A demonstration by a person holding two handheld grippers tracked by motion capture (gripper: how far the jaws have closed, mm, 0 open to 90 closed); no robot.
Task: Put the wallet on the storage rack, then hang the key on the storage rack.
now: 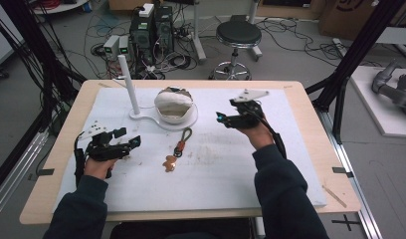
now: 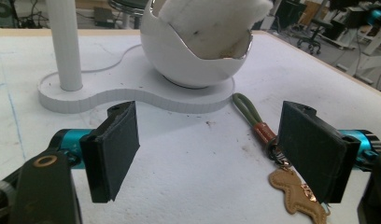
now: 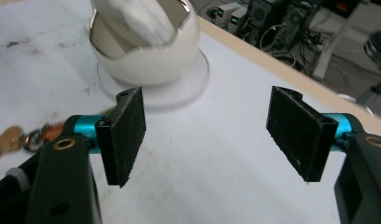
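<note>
Keychain (image 1: 177, 149) lay flat on the white mat (image 1: 290, 164), between the two grippers and held by neither: an olive cord loop at its far end, a reddish-brown leather wrap in the middle, and a tan leather charm nearest the person. The left gripper (image 1: 127, 137) hovered low to the keychain's left, its jaws spread wide with nothing between them; in the left gripper view the keychain (image 2: 277, 158) sat just beyond and partly behind the right-hand pad (image 2: 310, 149), its cord loop reaching toward the white stand base (image 1: 163, 121). The right gripper (image 1: 222, 118) stood off to the keychain's right and a little farther up the table, its jaws also wide apart and empty; in the right gripper view the keychain (image 3: 11, 140) was a blurred shape behind the left-hand pad (image 3: 125, 133). Ahead of both grippers, the cracked egg-shaped bowl (image 1: 174, 104) rested on the base, with the upright white post (image 1: 128, 82) beside it.
</note>
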